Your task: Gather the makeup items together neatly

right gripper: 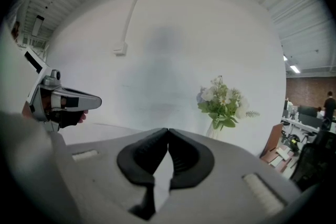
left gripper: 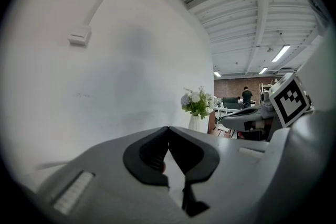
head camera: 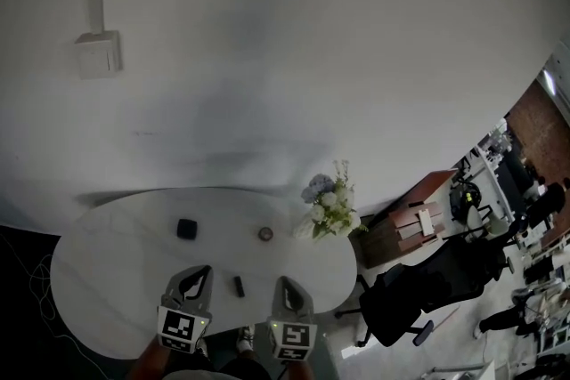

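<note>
On the white oval table (head camera: 107,262) in the head view lie three small makeup items: a black square compact (head camera: 185,229), a small round pot (head camera: 265,233) and a dark slim tube (head camera: 239,286). My left gripper (head camera: 198,270) is at the near edge, left of the tube, jaws shut and empty. My right gripper (head camera: 285,283) is right of the tube, also shut with nothing held. In the left gripper view the jaw tips (left gripper: 168,128) meet; in the right gripper view the tips (right gripper: 168,130) touch too. Both grippers point at the wall, above the items.
A vase of white and blue flowers (head camera: 329,207) stands at the table's far right edge. A white wall with a switch box (head camera: 99,53) rises behind. Wooden boxes (head camera: 419,218) and a black office chair (head camera: 401,298) stand to the right of the table.
</note>
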Available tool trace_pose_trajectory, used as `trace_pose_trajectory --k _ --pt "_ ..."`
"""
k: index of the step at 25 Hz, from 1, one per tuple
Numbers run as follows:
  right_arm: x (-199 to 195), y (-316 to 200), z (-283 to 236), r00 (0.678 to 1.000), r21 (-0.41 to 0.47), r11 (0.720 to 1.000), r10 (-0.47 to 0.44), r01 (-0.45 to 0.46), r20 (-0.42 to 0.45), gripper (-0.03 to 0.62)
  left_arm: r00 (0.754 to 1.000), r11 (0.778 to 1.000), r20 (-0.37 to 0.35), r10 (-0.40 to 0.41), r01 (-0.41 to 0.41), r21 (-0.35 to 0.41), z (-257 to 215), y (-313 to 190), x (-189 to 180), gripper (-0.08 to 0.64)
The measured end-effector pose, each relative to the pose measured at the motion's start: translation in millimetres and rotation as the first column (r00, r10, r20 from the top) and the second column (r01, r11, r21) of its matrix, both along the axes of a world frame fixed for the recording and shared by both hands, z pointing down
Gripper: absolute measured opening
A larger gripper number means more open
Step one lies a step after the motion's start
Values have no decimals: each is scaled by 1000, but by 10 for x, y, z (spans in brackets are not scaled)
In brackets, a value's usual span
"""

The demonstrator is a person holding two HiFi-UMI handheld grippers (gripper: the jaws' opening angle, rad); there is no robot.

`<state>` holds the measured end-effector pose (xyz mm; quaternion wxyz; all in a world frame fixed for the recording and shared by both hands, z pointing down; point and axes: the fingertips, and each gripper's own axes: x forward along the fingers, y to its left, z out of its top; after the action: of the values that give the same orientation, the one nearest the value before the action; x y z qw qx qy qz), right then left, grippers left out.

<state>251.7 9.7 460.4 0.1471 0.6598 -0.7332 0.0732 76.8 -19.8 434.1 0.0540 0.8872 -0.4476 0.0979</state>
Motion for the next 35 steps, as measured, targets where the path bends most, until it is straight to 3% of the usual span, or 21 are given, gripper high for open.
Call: trace_pose_trajectory --k 8,15,17,22,27,35 --pt "116 -608 385 992 -71 990 -124 125 15 5 995 992 13 -99 100 -76 471 -416 201 9" --pt "262 -963 871 983 -144 973 -180 182 30 6 986 979 50 -158 163 -119 809 -678 334 9" --pt "284 -1055 1038 980 -181 963 -196 200 38 88 983 974 56 -175 181 -137 916 -722 347 9" --pt "302 -1262 1469 968 -291 923 -244 252 63 181 976 959 86 -201 214 -185 1180 -804 401 9" --pt "275 -1490 1790 961 -342 899 -268 274 66 235 968 945 91 -235 249 -213 1434 -858 393 9" --pt "263 -1781 2185 957 -407 869 -286 280 48 244 950 915 99 -295 311 -258 1715 -890 286 9"
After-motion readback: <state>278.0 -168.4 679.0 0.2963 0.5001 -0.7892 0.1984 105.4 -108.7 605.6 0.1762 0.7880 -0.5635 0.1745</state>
